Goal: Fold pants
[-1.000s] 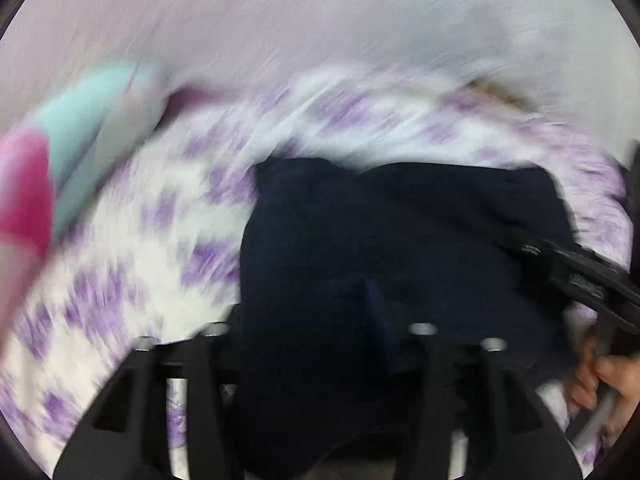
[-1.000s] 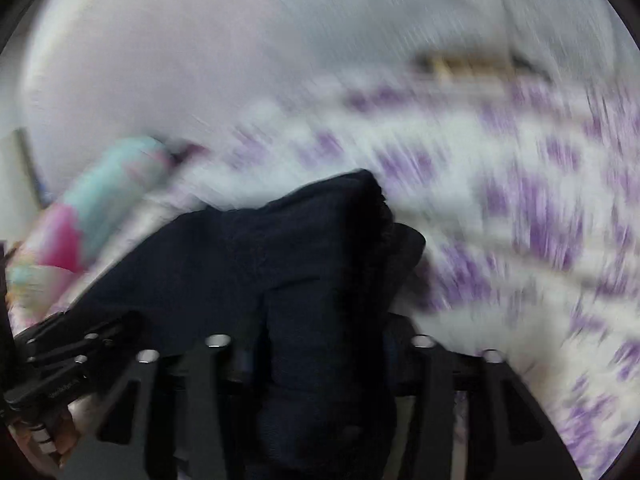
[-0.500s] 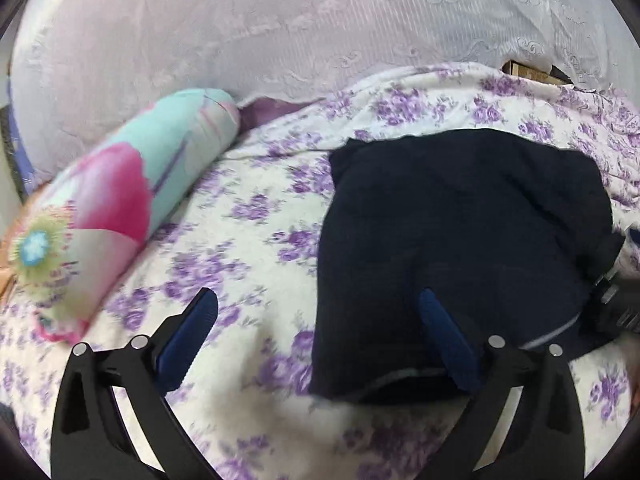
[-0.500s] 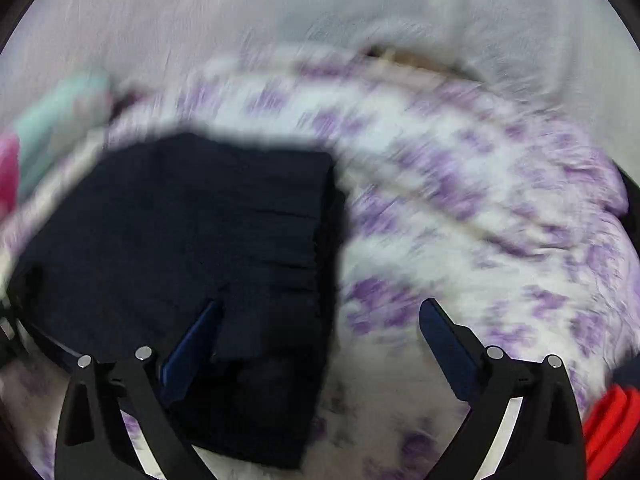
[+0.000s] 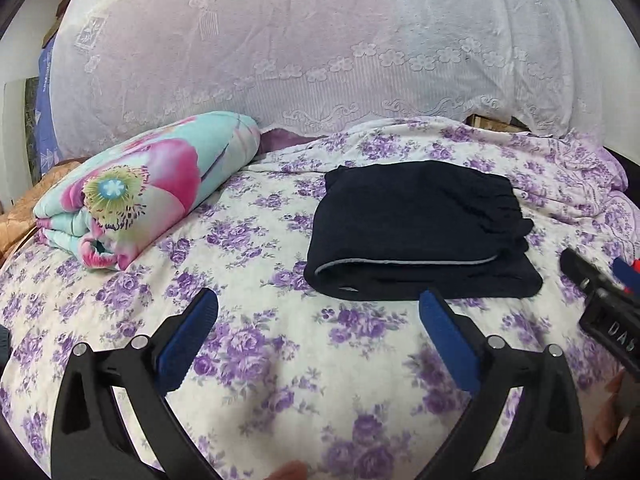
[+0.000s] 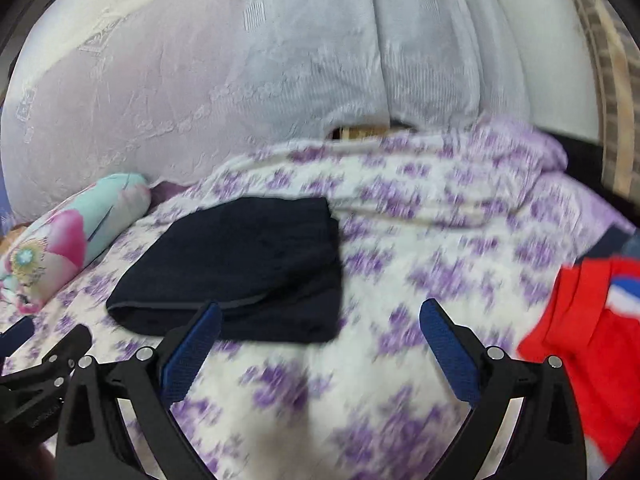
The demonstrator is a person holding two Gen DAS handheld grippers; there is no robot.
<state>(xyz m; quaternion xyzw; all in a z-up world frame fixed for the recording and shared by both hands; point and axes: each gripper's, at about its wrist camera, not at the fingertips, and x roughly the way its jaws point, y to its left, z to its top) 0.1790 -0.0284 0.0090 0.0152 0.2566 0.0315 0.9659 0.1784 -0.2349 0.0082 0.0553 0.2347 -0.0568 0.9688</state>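
The dark navy pants (image 5: pixel 416 232) lie folded into a flat rectangle on the purple-flowered bedsheet (image 5: pixel 248 352), a thin grey edge showing along the near fold. My left gripper (image 5: pixel 318 312) hangs open just short of their near edge, nothing between its blue pads. In the right wrist view the same pants (image 6: pixel 240 264) lie ahead and to the left. My right gripper (image 6: pixel 320 322) is open and empty over the bare sheet (image 6: pixel 400 272), its left finger's tip overlapping the pants' near edge. Each gripper shows at the edge of the other's view.
A rolled turquoise and pink floral quilt (image 5: pixel 144 188) lies left of the pants. White lace curtain (image 5: pixel 320 48) hangs behind the bed. A red garment (image 6: pixel 588 344) with a blue and white patch lies at the right edge of the bed. A fingertip (image 5: pixel 288 474) shows at the bottom.
Both grippers let go of the dark pants, opened wide and drew back toward me. The pants now lie folded on the sheet, farther from both cameras.
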